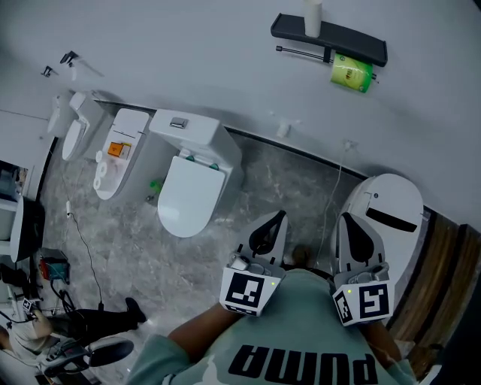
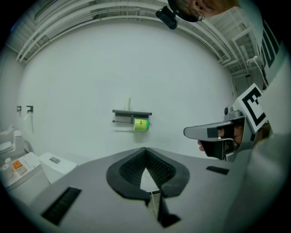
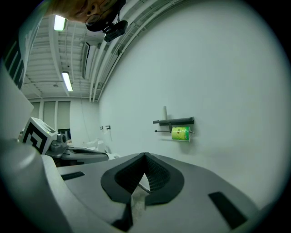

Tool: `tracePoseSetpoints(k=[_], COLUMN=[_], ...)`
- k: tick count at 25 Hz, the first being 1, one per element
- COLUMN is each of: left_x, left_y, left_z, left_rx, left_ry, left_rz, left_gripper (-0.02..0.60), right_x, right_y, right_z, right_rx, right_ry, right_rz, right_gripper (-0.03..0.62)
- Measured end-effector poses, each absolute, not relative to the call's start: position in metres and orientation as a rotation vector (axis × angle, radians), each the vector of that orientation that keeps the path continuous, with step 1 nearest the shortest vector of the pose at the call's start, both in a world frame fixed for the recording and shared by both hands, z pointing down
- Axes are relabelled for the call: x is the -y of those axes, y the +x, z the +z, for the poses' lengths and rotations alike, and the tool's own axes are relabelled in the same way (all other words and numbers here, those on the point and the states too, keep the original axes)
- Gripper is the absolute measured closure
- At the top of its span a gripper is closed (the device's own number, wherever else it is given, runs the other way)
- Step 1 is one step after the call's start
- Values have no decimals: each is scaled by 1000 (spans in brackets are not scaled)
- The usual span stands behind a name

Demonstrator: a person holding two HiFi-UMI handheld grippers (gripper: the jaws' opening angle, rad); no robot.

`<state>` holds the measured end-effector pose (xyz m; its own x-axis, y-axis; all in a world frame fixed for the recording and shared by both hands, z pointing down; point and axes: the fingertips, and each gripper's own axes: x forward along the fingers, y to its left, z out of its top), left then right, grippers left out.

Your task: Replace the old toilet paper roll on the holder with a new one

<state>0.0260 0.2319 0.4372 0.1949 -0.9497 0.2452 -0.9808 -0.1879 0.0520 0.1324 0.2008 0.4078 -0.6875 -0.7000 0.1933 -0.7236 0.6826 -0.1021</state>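
Several toilets (image 1: 192, 192) line the wall (image 1: 188, 60) well to the left of the holder (image 1: 331, 37) and lower down. They have no part in this job.

Below the holder and slightly to its left is our left claw (image 1: 276, 222). Its jaws are together with nothing between them, and its own view shows the tips meeting on empty air, aimed at the wall with the holder ahead. We judge that it is carried closed because nothing is within reach from so far off.

A thin white tube (image 1: 313, 16) stands upright on the holder's flat top, toward its left end. We think it sits there because that ledge is the handiest place to park it. Whether it is a bare core we cannot tell.

Under the holder, at the right end of its rod (image 1: 301, 50), hangs the green roll (image 1: 352, 72), threaded on so that it can turn. We cannot say whether this is the old roll or the new one. A roll on the rod with a tube set aside above it fits a finished swap. It fits just as well a roll that is due to come off.

Below the holder and slightly to its right, our right claw (image 1: 352, 225) is likewise closed on nothing and well apart from the roll. Neither claw carries a spare. Further right stands a white domed bin (image 1: 394, 203).
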Motion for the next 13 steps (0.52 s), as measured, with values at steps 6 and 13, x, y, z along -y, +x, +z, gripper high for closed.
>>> tracePoseSetpoints(k=[6,13], left_x=[-232,-231], left_y=[32,35], left_z=[435,435], left_rx=[1862,1867], left_ry=[2278,2285], left_rz=[233,227], left_gripper=[578,578], right_x=[-200,-201], right_y=[139,140], right_z=[407,409], right_rx=[2755,2758], right_ry=[1181,1176], right_rz=[253,254], right_gripper=[586,586])
